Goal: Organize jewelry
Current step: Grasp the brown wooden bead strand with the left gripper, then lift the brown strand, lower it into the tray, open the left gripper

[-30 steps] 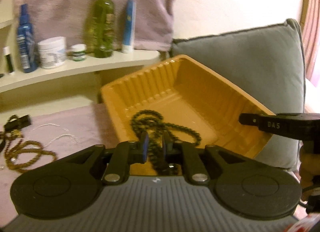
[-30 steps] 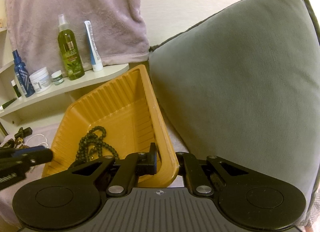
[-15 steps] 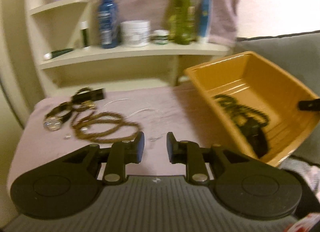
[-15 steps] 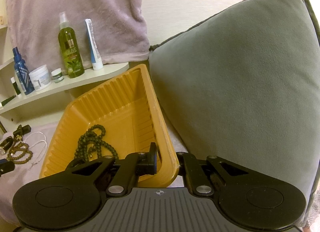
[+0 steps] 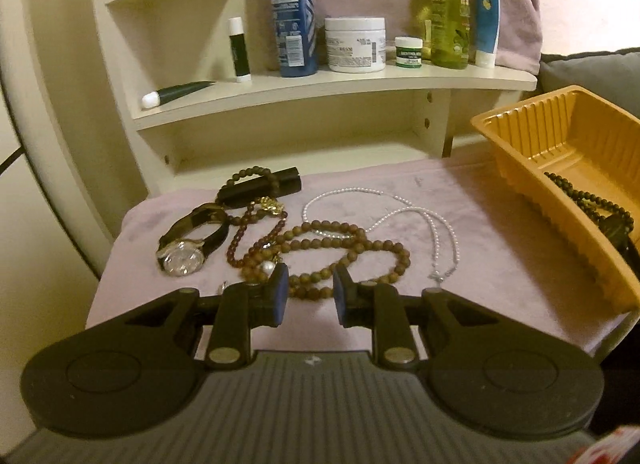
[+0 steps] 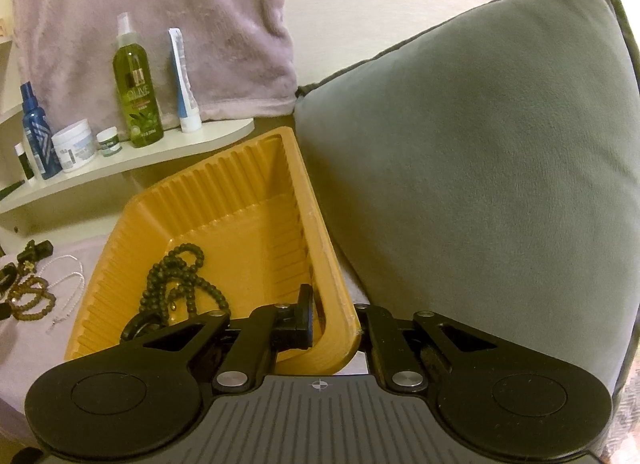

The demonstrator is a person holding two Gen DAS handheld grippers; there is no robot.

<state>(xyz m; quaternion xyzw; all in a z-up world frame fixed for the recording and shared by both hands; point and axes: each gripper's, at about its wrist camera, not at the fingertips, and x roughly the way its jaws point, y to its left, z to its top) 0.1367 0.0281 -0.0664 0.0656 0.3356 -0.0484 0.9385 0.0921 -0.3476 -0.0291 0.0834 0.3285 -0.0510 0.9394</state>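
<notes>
Swung away from the orange tray [image 5: 520,168], left gripper [image 5: 308,296] now hovers over a brown bead necklace [image 5: 340,252], jaws narrowly parted, empty.
Right gripper [image 6: 334,322] clamps the tray's near corner; dark bead necklace [image 6: 176,280] lies inside, trailing lengthwise.

Cream shelf [image 5: 360,82] w/ blue spray bottle [image 5: 294,20], white cream jar [image 5: 355,44], small green jar [image 5: 408,51], green olive bottle [image 5: 448,12], blue-white tube [image 5: 487,16]. Mauve towel [image 6: 160,32] behind. Grey cushion [image 6: 480,168] at right.
</notes>
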